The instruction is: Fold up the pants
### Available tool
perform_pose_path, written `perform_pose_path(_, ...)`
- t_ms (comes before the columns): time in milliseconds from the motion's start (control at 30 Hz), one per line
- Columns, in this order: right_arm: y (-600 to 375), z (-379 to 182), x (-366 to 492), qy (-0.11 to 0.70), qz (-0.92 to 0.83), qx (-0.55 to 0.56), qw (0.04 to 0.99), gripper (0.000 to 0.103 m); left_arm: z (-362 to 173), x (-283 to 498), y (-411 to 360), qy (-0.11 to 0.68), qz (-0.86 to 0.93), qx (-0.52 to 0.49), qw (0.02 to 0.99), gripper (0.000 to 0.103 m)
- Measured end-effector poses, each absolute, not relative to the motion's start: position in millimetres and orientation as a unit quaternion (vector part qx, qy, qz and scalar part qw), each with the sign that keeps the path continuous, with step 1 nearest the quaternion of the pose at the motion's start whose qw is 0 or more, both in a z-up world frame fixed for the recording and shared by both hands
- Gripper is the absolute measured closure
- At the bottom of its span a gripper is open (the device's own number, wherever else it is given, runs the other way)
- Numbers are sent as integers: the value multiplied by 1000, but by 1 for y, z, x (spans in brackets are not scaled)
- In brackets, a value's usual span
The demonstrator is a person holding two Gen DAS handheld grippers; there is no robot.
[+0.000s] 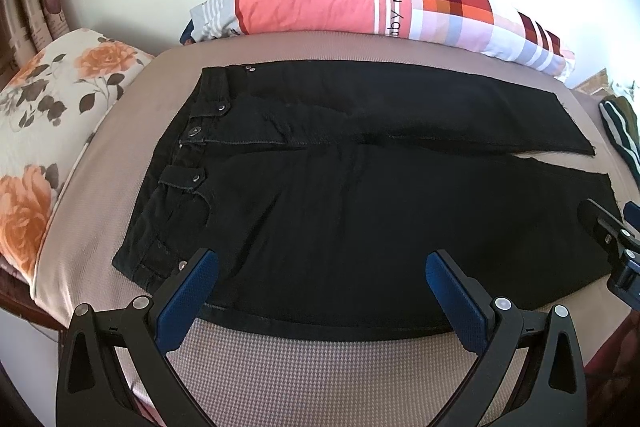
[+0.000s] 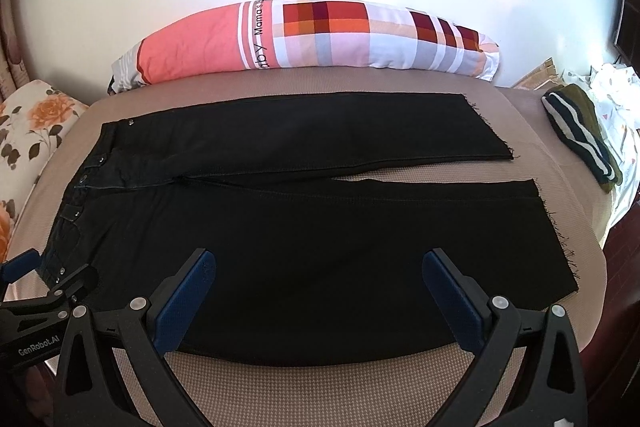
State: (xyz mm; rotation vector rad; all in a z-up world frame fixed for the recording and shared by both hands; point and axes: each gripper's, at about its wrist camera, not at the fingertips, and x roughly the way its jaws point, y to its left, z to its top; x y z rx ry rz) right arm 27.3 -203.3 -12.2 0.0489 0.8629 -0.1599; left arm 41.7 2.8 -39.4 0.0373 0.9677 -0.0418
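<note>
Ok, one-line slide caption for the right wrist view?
Open right gripper hovering over black pants spread flat on the bed.

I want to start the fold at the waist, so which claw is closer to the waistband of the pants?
Left. The left claw hovers open over the near edge of the pants, close to the waistband. The right claw hovers open nearer the frayed leg hems.

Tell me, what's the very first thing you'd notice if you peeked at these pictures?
The big black pants grab the eye first, spread flat across the middle of the tan bed cover, waistband to the left and both legs pointing right. Behind them, along the white wall, lies a bright pink and checkered pillow. Up close at the bottom, the open right gripper hangs over the pants' near edge.
</note>
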Motion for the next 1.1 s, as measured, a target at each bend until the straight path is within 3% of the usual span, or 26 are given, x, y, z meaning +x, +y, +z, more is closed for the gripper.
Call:
perform_pose_path(400,-216,-12,57,425,-76,34,901,0,-32,77,20,459,-27,11,888,0)
perform_pose_path(733,-237,-15,106,438,-34,81,895,0,-15,160,98,450,-25,-45,891,2)
perform_pose_path(900,-233,-16,134,430,-1,87,899,0,-22,216,154,452,-48,-98,885,20)
perform_pose_path(967,-230,-21,146,439,4,90,894,0,-33,244,178,470,-56,-129,872,34)
perform_pose_path(1100,-223,-31,170,457,12,115,882,0,-60,287,211,498,-88,-193,841,51)
